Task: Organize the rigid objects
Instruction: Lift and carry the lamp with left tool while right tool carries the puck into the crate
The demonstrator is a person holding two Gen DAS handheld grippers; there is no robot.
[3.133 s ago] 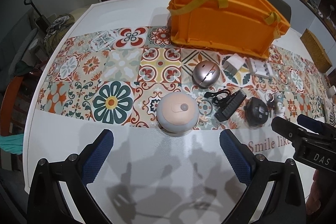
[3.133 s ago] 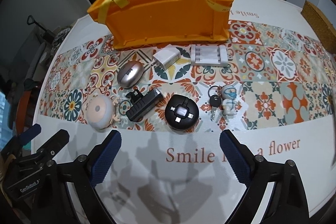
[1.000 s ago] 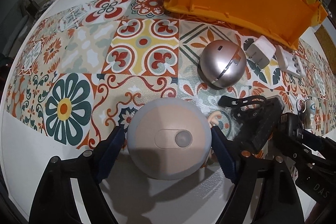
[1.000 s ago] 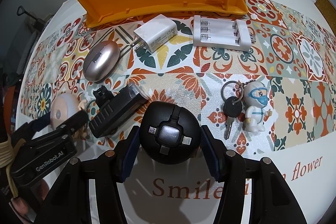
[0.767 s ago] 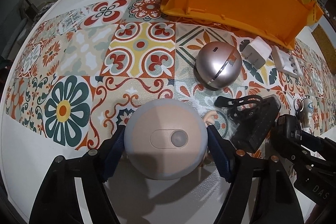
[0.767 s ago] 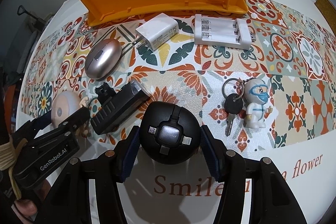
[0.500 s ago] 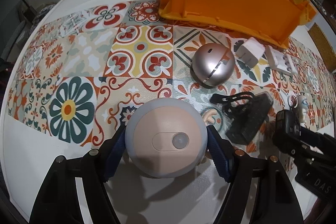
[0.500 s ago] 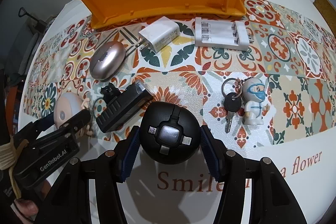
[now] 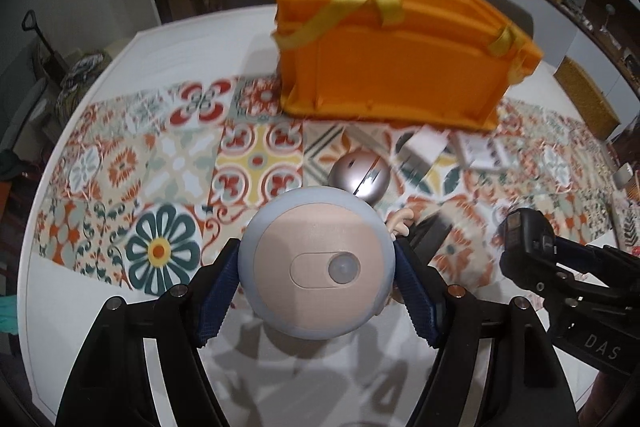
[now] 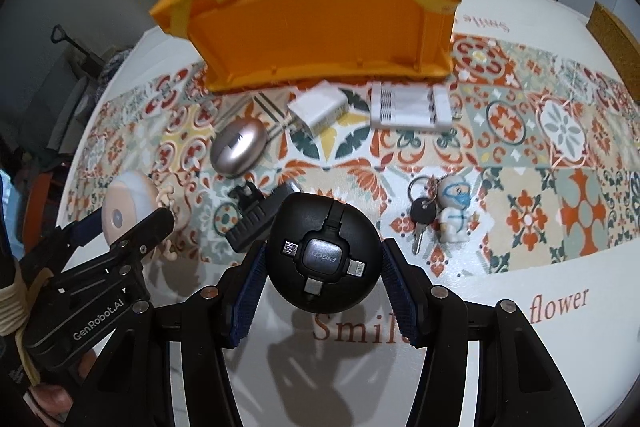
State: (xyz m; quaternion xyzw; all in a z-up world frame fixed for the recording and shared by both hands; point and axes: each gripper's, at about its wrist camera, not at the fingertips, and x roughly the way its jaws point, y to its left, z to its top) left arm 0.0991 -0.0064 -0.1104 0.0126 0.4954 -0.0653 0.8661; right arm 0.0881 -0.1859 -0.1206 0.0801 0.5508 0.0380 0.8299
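Grippers had both risen off the table [image 9: 100,307] since a second before: left gripper [image 9: 316,287] clamped the dome [image 9: 316,267], right gripper [image 10: 323,279] clamped the black puck [image 10: 323,255], crate [image 9: 392,67] ahead.

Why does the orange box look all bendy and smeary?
Left wrist view: the orange box and patterned cloth are motion-blurred, while the held round gadget stays sharp. Right wrist view: the fisheye lens bows the box into a curve.

White table [image 10: 520,347]: tiled runner [image 10: 520,131], orange crate [image 10: 312,27].
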